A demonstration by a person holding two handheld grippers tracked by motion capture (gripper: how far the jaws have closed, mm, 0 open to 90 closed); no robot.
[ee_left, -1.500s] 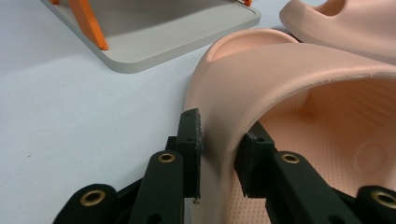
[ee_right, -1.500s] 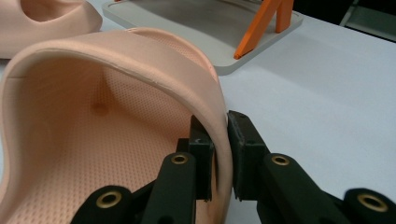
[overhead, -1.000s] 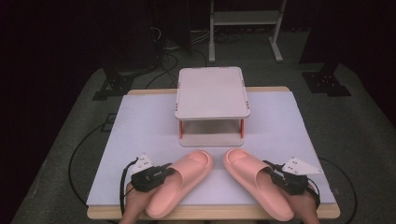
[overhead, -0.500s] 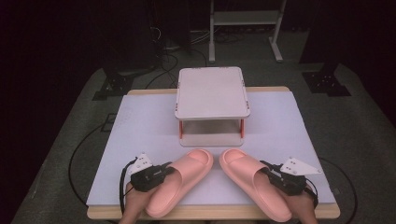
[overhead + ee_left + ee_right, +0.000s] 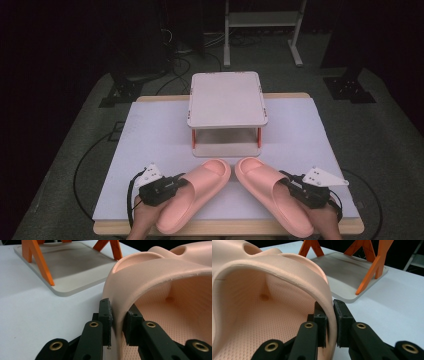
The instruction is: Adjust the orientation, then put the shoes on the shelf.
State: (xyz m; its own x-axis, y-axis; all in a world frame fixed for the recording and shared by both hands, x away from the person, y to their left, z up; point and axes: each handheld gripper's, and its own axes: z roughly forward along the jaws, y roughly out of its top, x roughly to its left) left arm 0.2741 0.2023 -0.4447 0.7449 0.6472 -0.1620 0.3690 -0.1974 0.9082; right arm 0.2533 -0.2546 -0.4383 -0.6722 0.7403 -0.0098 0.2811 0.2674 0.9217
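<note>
Pink slippers' (image 5: 197,192) straps between both jaws.

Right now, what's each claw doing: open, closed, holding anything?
Left claw: closed on the strap of the left pink slipper.
Right claw: closed on the strap of the right pink slipper.

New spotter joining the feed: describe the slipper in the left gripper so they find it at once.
Start at the two-tier rack mid-table. Just in front lie two pink slippers, toes angled together. Yours is the left slipper, its strap edge pinched by the left gripper; the right slipper is in the right gripper.
</note>
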